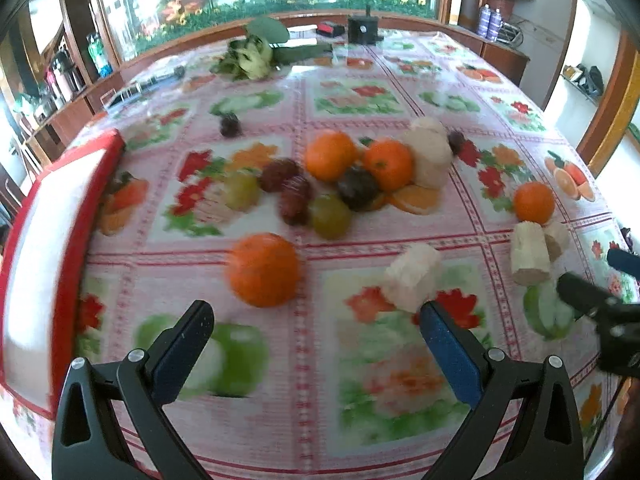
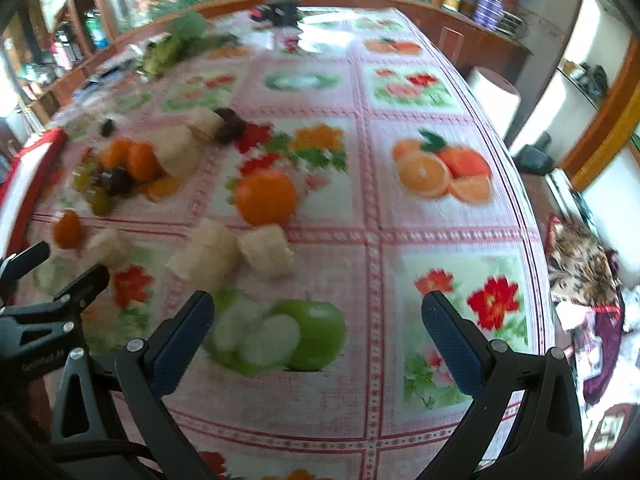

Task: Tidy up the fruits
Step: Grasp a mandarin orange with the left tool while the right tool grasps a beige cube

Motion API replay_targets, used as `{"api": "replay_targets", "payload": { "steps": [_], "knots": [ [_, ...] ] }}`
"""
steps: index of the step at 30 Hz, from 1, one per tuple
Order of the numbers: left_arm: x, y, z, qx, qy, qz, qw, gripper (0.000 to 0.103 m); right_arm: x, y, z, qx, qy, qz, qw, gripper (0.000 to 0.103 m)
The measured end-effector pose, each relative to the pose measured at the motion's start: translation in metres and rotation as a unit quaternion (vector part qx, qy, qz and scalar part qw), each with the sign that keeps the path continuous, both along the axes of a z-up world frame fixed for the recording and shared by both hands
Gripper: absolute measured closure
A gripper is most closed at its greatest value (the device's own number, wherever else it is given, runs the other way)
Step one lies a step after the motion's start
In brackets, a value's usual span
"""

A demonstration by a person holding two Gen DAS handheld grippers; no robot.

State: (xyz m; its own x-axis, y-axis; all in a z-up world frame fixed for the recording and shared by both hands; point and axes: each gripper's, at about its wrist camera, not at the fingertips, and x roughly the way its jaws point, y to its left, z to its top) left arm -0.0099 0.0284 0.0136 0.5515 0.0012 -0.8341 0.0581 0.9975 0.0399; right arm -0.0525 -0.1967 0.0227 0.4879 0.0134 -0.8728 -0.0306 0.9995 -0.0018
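Observation:
In the left wrist view my left gripper (image 1: 316, 320) is open and holds nothing. An orange (image 1: 264, 270) lies just ahead of its left finger, and a pale cut chunk (image 1: 412, 276) touches the tip of its right finger. Farther back is a pile (image 1: 352, 176) of oranges, green grapes, dark red fruits and another pale chunk. A lone orange (image 1: 534, 202) sits at right by two pale chunks (image 1: 530, 256). My right gripper (image 2: 318, 316) is open and holds nothing, low over the cloth, with two pale chunks (image 2: 236, 254) and an orange (image 2: 266, 196) ahead of it.
A red-rimmed white tray (image 1: 60, 240) lies along the table's left side. Green leafy vegetables (image 1: 248, 54) and a black box (image 1: 362, 28) stand at the far end. The table edge (image 2: 536, 240) drops off at right, with clutter on the floor beyond. A fruit-print cloth covers the table.

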Motion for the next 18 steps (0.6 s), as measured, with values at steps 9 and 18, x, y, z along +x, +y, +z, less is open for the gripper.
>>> {"api": "replay_targets", "payload": {
  "steps": [9,18],
  "knots": [
    [-0.02,0.036,0.025,0.002,-0.019,-0.072,0.9972,0.001,0.006,0.033,0.004,0.04,0.023,0.068,0.997,0.015],
    [-0.023,0.05,0.026,0.0,-0.022,-0.112,0.9935,0.001,-0.008,0.032,0.013,0.025,0.011,0.075,0.997,0.015]
  ]
}}
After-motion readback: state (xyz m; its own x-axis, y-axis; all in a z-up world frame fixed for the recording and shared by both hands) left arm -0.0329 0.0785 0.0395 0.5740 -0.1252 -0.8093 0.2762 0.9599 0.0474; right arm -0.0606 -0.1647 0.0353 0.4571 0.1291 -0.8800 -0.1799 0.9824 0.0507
